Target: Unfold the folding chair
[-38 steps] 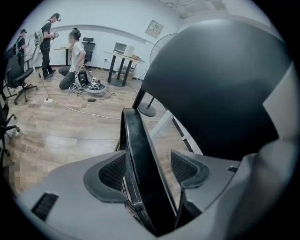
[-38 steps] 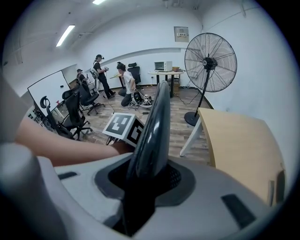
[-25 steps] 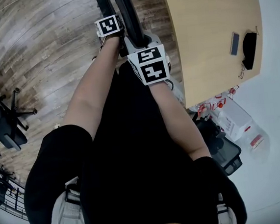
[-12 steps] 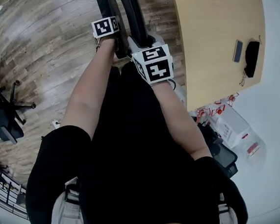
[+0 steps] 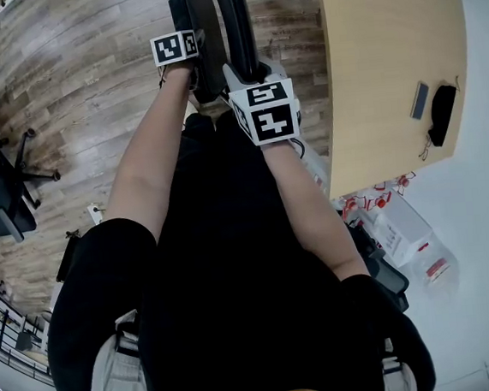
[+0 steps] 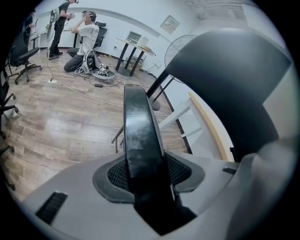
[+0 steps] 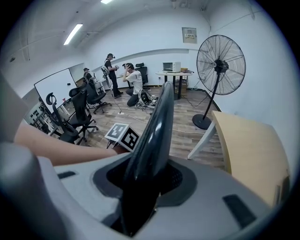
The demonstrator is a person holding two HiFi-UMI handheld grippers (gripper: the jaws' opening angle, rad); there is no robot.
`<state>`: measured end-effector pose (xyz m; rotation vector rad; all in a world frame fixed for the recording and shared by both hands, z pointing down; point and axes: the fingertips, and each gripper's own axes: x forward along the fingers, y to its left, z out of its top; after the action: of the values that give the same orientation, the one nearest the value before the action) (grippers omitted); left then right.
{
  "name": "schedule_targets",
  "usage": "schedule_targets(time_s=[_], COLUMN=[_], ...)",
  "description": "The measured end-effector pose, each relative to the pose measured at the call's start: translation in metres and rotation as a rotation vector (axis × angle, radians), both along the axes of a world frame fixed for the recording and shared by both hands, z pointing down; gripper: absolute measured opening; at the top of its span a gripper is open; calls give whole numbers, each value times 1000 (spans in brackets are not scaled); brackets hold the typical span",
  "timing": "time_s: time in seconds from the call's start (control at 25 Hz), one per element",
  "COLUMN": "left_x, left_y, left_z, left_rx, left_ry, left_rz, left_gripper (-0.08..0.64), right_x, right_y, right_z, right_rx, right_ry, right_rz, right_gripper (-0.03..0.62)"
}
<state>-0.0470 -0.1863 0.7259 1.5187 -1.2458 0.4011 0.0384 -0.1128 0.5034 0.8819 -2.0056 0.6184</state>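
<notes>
The folding chair is black and stands on the wooden floor in front of the person. Two of its parts show at the top of the head view: a broad panel and a narrower curved bar. My left gripper is shut on the panel's edge, which runs up between the jaws over the mesh pad; these jaws have just been closing. My right gripper is shut on the curved bar, and its jaws have just been opening a little with the bar still between them. Both arms reach forward over the person's black clothing.
A light wooden table stands close on the right, with a phone and a black object on it. Red-and-white boxes lie below it. An office chair stands far left. A pedestal fan and several people are farther off.
The left gripper has moved leftward with the panel, away from the right gripper. The gap between the two black chair parts has widened. The right gripper has shifted only slightly.
</notes>
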Motion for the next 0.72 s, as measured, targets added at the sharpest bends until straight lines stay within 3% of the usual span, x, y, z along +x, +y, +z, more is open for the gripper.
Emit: schedule_targets(time_s=[0.24, 0.72], left_x=[-30, -96], left_y=[14, 38], left_z=[13, 58], left_rx=[0, 3], left_ry=[46, 244], left_rz=[-12, -21], left_gripper=[195, 198], right_x=[5, 22], right_y=[0, -8], right_z=[5, 29], right_rx=[-5, -31], right_ry=[17, 12], right_rz=[19, 55], right_gripper=[123, 95])
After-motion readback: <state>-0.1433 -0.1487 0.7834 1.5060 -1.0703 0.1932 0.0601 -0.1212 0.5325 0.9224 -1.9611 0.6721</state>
